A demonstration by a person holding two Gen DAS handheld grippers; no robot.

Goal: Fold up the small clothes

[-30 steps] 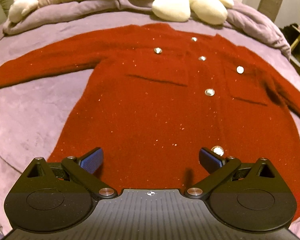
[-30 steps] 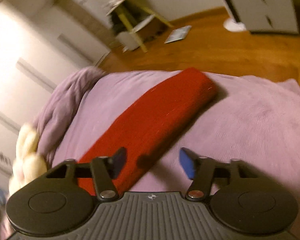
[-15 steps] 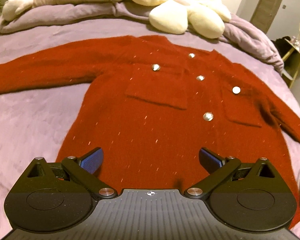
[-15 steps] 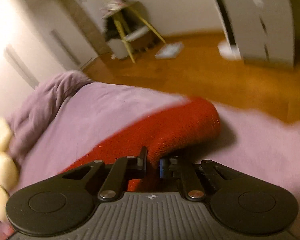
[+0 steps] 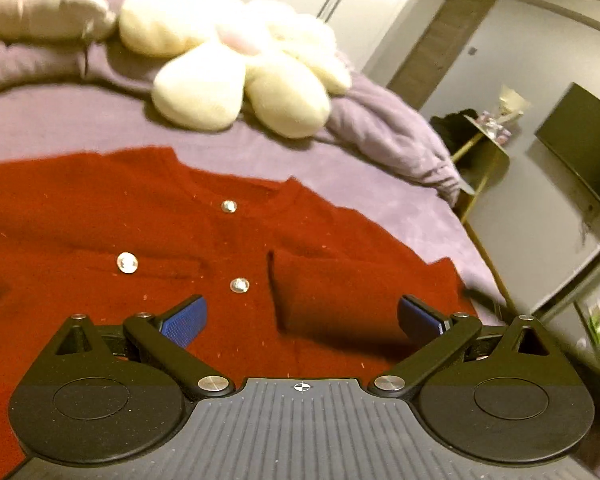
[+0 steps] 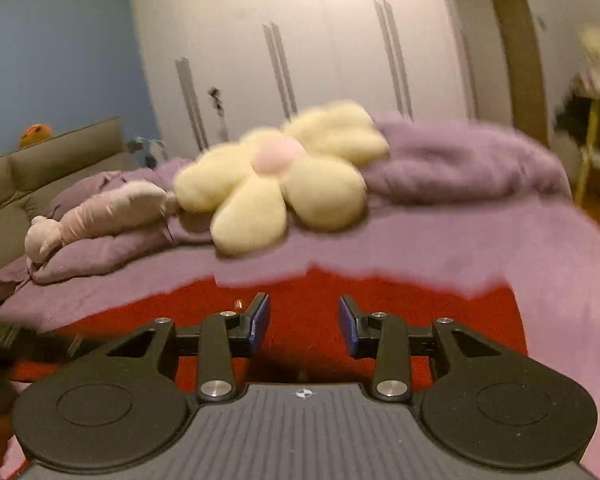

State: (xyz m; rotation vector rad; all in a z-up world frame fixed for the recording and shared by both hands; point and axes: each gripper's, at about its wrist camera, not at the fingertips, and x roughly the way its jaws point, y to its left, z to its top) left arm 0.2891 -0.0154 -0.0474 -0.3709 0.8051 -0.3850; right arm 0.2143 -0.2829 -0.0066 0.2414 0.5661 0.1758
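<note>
- The red cardigan (image 5: 188,248) lies flat on the purple bedspread (image 5: 60,124), below the wide-spread left gripper (image 5: 299,318).
- One sleeve (image 5: 356,296) lies folded across the body.
- The right gripper (image 6: 303,320) has just been opening, with nothing between its pads.
- The right wrist view is blurred; the cardigan's hem is cut off.

A cream flower-shaped cushion (image 6: 276,184) lies on the purple bedspread (image 6: 480,240), with 1 pale pink plush toy (image 6: 100,212) just left of it, a bunched purple duvet (image 6: 460,160) right of it and white wardrobe doors (image 6: 340,48) behind it.
</note>
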